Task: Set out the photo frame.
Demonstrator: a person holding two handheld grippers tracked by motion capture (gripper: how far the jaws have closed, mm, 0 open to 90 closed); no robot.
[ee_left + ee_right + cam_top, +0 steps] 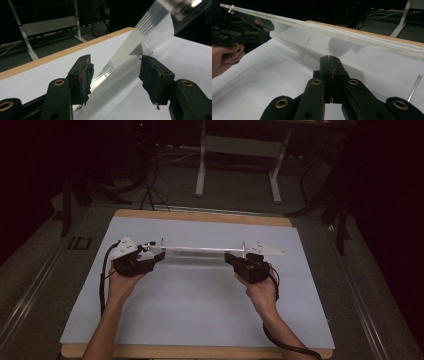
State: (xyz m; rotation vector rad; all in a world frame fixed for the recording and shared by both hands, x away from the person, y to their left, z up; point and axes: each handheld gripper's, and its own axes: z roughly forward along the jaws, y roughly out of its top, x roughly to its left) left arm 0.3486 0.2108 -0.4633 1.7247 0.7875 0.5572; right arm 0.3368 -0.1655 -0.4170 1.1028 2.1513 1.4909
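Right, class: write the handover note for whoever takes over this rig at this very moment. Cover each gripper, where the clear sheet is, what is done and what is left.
Left gripper: jaws open, one each side of the clear plastic sheet, pads not pressing on it.
Right gripper: jaws shut on the sheet's edge, carrying that end.
Sheet: raised above the white table mat, spanning from one gripper to the other.
Done: sheet lifted off the mat; left grip let go.
Left: probably regrip with the left gripper or lower the sheet. Mind that just one gripper now holds it, so it may sag or swing.
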